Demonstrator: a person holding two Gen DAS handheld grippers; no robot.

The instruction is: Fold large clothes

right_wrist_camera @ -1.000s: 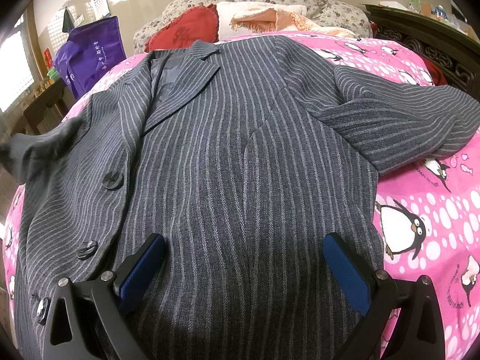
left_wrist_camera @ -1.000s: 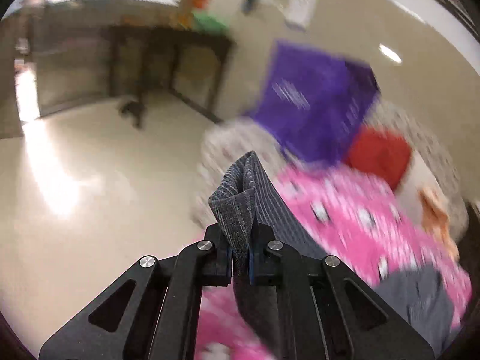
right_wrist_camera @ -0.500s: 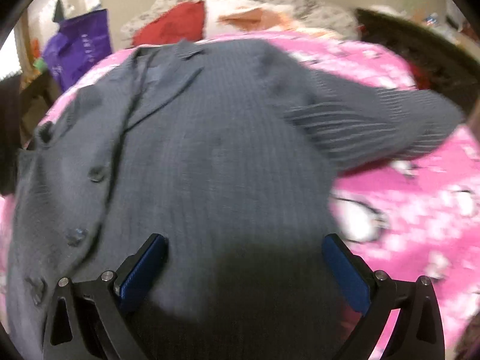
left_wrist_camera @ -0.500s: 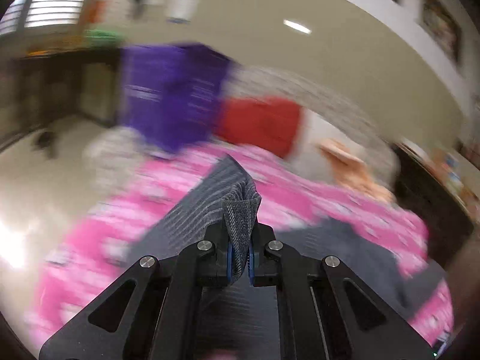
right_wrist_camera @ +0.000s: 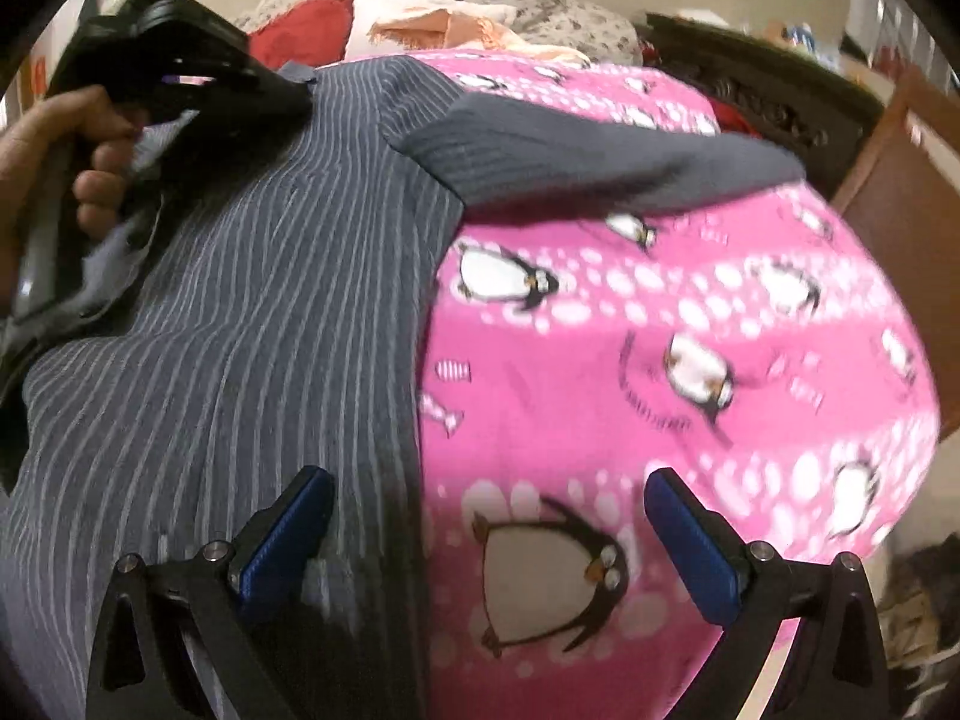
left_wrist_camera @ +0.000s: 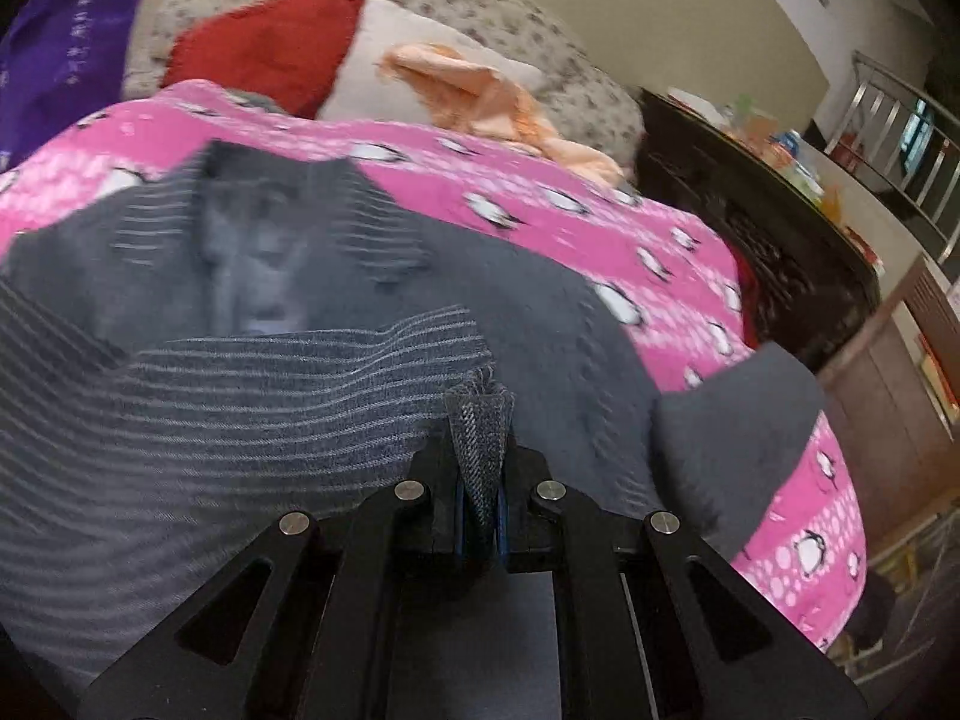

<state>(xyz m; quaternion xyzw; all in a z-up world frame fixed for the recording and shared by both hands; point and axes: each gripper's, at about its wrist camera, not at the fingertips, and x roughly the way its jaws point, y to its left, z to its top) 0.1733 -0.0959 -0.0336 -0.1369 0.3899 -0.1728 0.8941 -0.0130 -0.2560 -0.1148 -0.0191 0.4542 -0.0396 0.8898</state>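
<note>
The left tongs [left_wrist_camera: 479,516] are clamping a folded edge of the grey pinstriped jacket [right_wrist_camera: 252,312], most likely the cuff end of a sleeve [left_wrist_camera: 252,420], which is standing up between the closed pads. This sleeve is lying across the jacket body beyond the tongs, so the grip appears intended to carry the sleeve inward over the front panel, narrowing the garment for the fold.

The right tongs [right_wrist_camera: 486,546] are spread wide and are holding nothing. The left pad is hovering over the jacket's right-hand edge, and the right pad is over the pink penguin blanket [right_wrist_camera: 690,330]; contact with the fabric cannot be confirmed. This open stance suggests readiness to pin or grasp the hem.

The jacket is lying flat on the blanket-covered bed, occupying the left part of the right wrist view. Farther off, the other sleeve [right_wrist_camera: 600,162] is extending to the right across the blanket. At the far left, the person's left hand [right_wrist_camera: 54,162] is gripping the left tool. Beyond the jacket, a red pillow [left_wrist_camera: 270,48] and an orange cloth [left_wrist_camera: 480,90] are resting at the head of the bed.
</note>
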